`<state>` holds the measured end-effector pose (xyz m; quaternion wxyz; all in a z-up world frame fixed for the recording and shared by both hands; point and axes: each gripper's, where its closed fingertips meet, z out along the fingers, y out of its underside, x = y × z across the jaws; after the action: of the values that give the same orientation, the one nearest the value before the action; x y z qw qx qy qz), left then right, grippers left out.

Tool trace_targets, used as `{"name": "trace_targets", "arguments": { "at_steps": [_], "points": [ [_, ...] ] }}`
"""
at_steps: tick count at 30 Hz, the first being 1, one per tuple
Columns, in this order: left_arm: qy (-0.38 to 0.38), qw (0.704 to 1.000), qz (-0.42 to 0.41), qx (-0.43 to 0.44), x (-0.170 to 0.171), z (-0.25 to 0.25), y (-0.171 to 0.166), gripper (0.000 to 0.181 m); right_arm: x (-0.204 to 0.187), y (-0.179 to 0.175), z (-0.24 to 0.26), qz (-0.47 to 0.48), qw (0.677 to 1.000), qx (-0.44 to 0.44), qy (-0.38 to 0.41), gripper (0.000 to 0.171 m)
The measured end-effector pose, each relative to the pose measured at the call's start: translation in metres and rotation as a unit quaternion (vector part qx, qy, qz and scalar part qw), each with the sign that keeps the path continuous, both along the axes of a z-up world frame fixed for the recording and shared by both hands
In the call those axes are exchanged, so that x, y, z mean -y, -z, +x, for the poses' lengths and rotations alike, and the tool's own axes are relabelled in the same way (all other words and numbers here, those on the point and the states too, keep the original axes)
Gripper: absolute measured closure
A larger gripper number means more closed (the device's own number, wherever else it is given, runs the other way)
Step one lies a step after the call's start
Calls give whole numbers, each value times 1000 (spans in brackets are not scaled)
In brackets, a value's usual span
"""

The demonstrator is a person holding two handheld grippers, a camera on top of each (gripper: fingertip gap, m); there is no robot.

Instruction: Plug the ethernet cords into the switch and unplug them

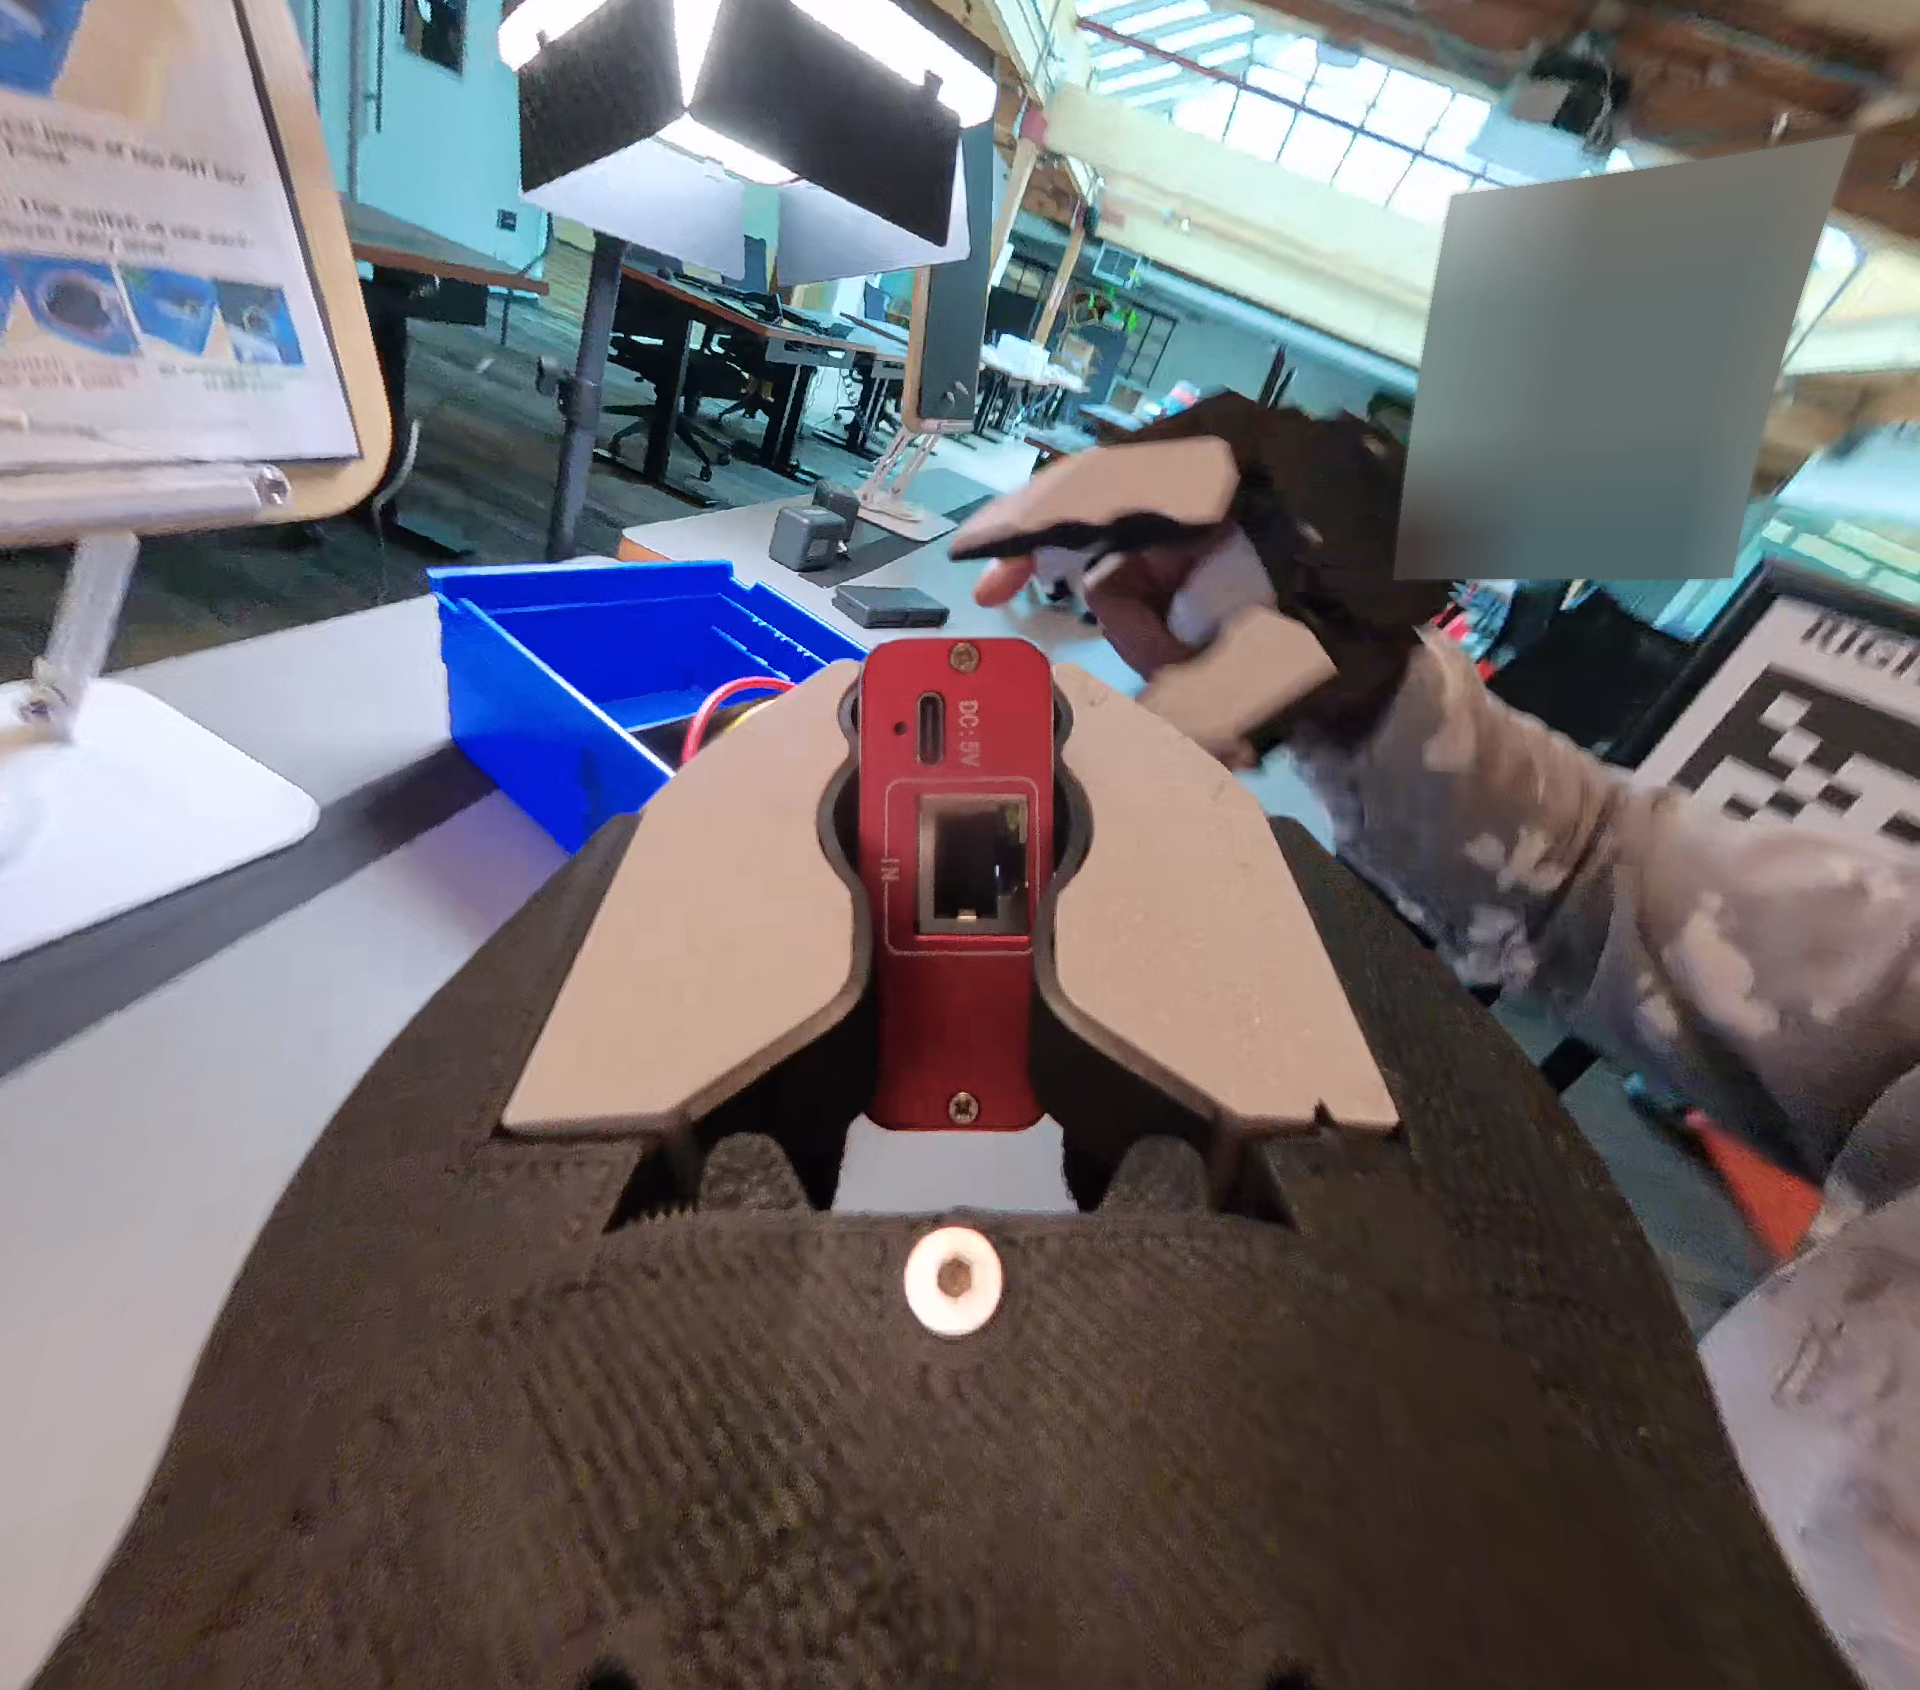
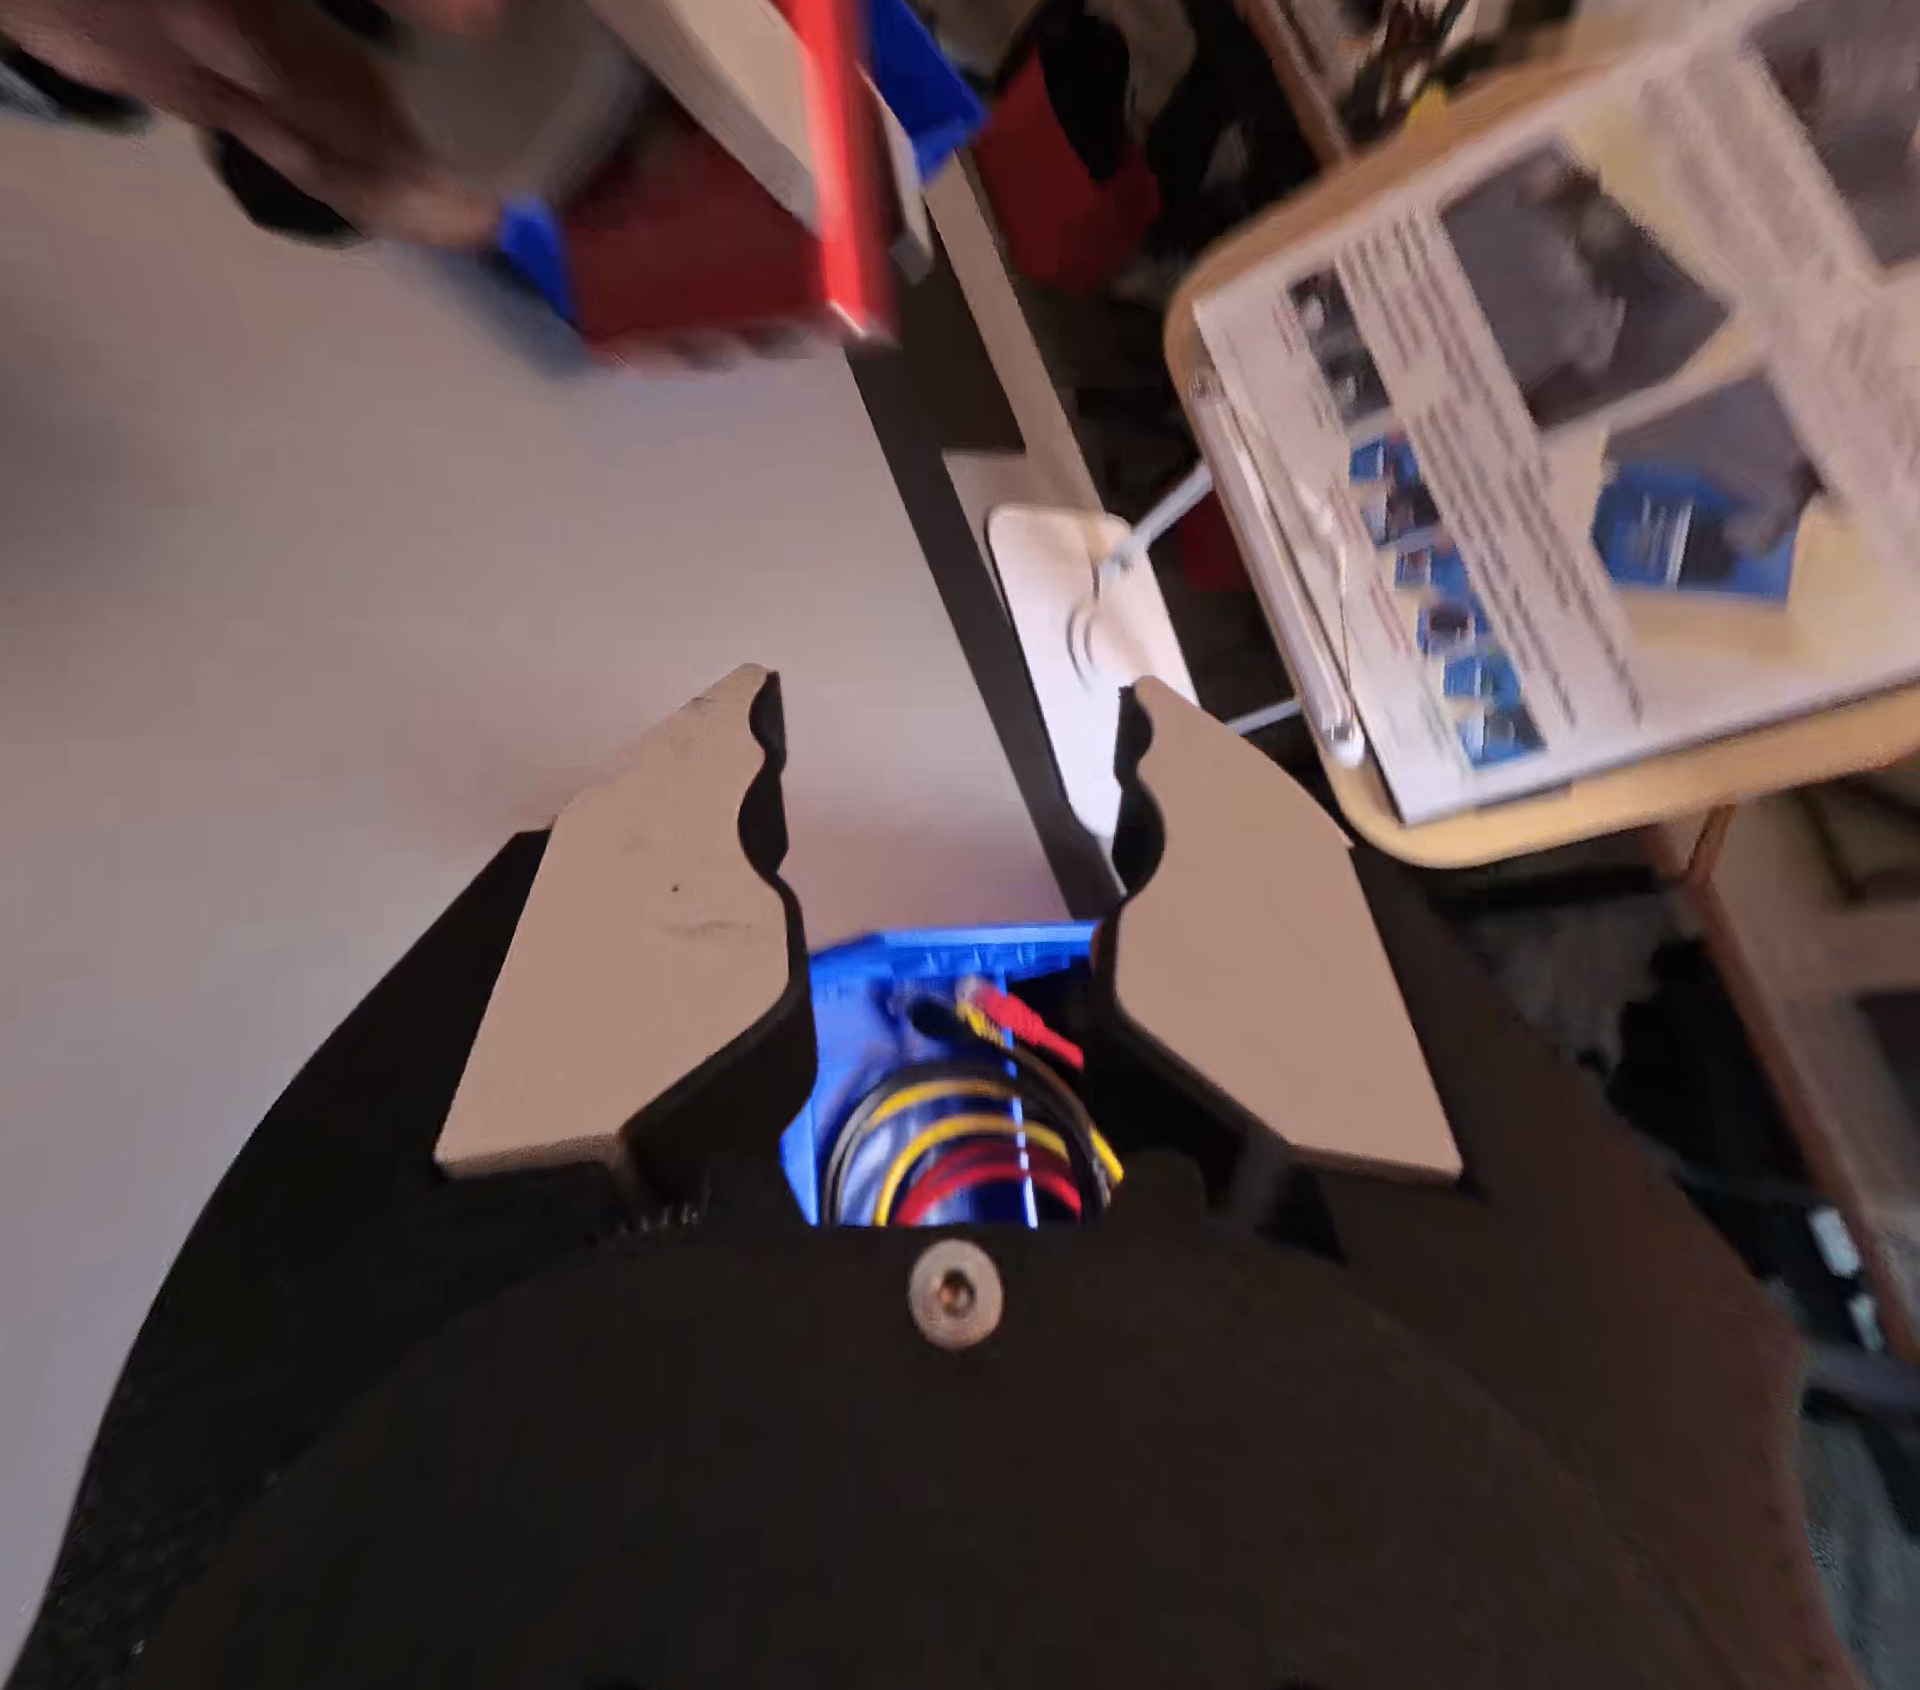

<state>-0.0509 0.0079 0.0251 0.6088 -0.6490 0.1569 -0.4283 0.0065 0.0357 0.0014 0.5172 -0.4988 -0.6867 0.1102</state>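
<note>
My left gripper (image 1: 954, 690) is shut on a red switch (image 1: 954, 871) and holds it upright above the table, its end face with one empty ethernet port turned towards the camera. My right gripper (image 2: 951, 695) is open and empty, hovering over a blue bin (image 2: 935, 944) that holds coiled yellow, red and black ethernet cords (image 2: 966, 1141). The right gripper also shows in the left wrist view (image 1: 1070, 612), open, held in a gloved hand to the right of the switch. The switch shows blurred in the right wrist view (image 2: 831, 113), top left. No cord is plugged into the port I see.
The blue bin (image 1: 582, 684) sits on the grey table (image 1: 260, 1173) just left of the switch. A document stand (image 1: 156, 186) on a white base (image 1: 135, 809) stands at the left. A studio light (image 1: 748, 61) rises behind. Two small dark devices (image 1: 890, 604) lie farther back. A patterned marker board (image 1: 1808, 736) is at right.
</note>
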Motion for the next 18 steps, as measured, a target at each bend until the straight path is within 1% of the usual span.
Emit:
{"name": "trace_targets", "arguments": {
  "at_steps": [1,3,6,8,9,11,14,16,18],
  "points": [
    [5,1000,-15,22,-3,2,4,151,15,2,-8,23,1000,-8,-13,109],
    [28,997,-38,65,-6,10,11,151,31,10,-22,61,998,-11,-17,104],
    [59,991,-60,100,-6,23,17,152,34,23,-37,95,995,-5,-4,97],
    [59,992,-62,95,-6,32,21,151,34,26,-45,95,995,-11,-2,98],
    [55,992,-62,91,-6,35,23,151,34,28,-47,93,996,-7,-2,102],
    [49,993,-65,85,-8,35,26,152,31,30,-46,98,995,17,-3,104],
    [85,990,-79,81,-4,36,25,149,29,29,-43,87,996,25,-11,104],
    [91,990,-78,72,-2,30,24,144,25,25,-38,89,996,20,-22,104],
    [105,989,-82,58,1,28,25,145,20,25,-31,73,997,16,-24,104]
  ]
}}
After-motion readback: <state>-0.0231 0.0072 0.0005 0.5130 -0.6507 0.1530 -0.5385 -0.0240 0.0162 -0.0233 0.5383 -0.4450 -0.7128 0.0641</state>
